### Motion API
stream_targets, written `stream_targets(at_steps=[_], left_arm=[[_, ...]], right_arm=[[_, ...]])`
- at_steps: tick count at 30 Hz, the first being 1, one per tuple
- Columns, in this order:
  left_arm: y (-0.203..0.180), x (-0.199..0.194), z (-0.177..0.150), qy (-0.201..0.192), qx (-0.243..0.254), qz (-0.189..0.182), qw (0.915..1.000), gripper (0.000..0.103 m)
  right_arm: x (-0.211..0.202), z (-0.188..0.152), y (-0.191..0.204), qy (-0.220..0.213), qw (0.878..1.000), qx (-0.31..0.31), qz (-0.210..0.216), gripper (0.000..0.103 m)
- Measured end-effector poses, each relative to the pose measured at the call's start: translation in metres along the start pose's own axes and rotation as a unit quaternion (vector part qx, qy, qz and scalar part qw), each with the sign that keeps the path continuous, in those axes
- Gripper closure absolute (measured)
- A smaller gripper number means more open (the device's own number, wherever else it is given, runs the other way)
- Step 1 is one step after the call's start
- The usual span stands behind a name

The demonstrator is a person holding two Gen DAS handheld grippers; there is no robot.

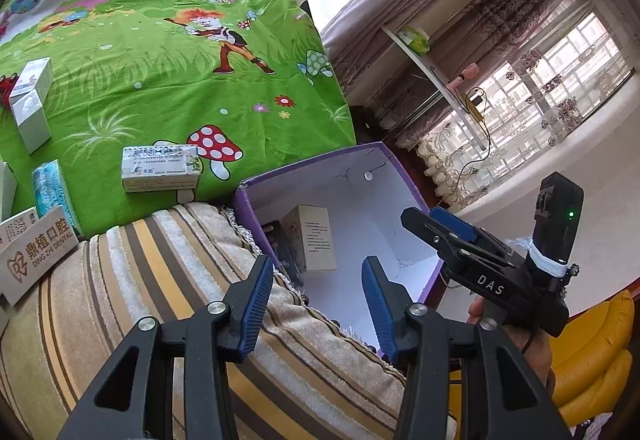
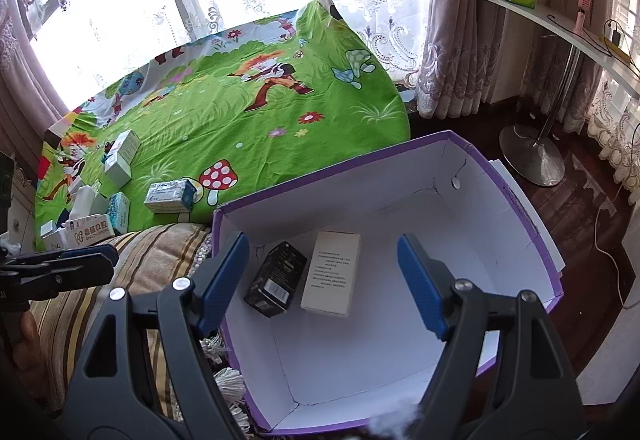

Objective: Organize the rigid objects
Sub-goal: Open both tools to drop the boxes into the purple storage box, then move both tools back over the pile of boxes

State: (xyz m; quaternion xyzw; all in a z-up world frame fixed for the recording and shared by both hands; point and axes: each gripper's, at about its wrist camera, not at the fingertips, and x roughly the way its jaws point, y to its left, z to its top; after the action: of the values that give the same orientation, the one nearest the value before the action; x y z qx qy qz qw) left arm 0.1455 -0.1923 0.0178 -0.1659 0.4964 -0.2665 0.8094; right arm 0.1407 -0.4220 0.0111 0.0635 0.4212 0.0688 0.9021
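Ribbed gripper (image 2: 322,280) gapes over smooth cardboard box (image 2: 500,224).

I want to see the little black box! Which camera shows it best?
The right wrist view: the black box lies in plain sight inside the purple bin, beside the beige box. The left wrist view shows only a dark sliver behind the bin's wall.

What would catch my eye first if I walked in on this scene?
Probably the bright green cartoon cloth with its red spotted mushroom, small cartons scattered along its near edge. Next, the big purple box with a white inside, beside a striped cushion; a black carton and a cream carton lie side by side on its floor. The right claw hangs open above it, and the left claw is open too.
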Motion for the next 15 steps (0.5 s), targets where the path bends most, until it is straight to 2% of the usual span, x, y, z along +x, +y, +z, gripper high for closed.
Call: stream_targets(at_steps=[6,11,15], left_arm=[[0.013,-0.021,-0.005,-0.031,-0.007,0.013,0.9994,0.055],[0.03,-0.041,-0.012,-0.056,-0.019,0.031,0.9978,0.055],[0.047,-0.062,-0.017,-0.082,-0.032,0.053,0.9947,0.055]], right_arm=[[-0.002,0.001,0.018,0.004,1.0,-0.017,0.021,0.024],[-0.002,0.003,0.034,0.01,0.999,-0.018,0.05,0.024],[-0.005,0.004,0.055,0.009,0.997,-0.041,0.062,0.024]])
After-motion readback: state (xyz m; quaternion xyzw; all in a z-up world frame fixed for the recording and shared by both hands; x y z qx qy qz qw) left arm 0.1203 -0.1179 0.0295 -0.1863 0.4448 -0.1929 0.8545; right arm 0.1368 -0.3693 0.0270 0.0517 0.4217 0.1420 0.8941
